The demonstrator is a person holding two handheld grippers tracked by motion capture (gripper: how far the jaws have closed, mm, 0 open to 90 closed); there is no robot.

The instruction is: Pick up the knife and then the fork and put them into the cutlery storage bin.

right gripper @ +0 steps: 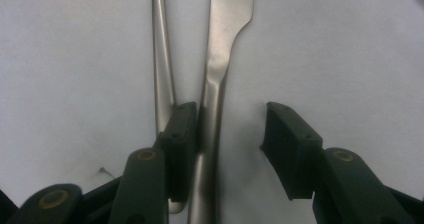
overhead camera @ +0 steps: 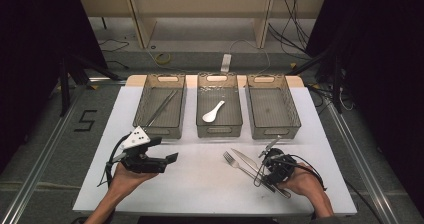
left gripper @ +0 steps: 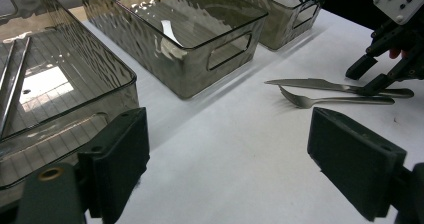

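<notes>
A steel knife (overhead camera: pixel 245 159) and a fork (overhead camera: pixel 231 159) lie side by side on the white table (overhead camera: pixel 200 179), right of centre. My right gripper (overhead camera: pixel 268 173) points down over their handles. In the right gripper view its jaws (right gripper: pixel 227 134) stand open astride the knife handle (right gripper: pixel 225 44). One pad sits between the knife and the fork handle (right gripper: pixel 161 49), against the knife; the other pad is apart from it. My left gripper (overhead camera: pixel 165 150) hovers open at the left with nothing between its jaws (left gripper: pixel 235 159). It faces the knife (left gripper: pixel 310 84), the fork (left gripper: pixel 325 101) and the right gripper (left gripper: pixel 369 77).
Three smoky clear bins stand in a row at the back. The left bin (overhead camera: pixel 160 129) holds long metal tongs (overhead camera: pixel 162 107), the middle bin (overhead camera: pixel 219 131) a white spoon (overhead camera: pixel 214 111), and the right bin (overhead camera: pixel 274 131) nothing. Bare tabletop lies between the grippers.
</notes>
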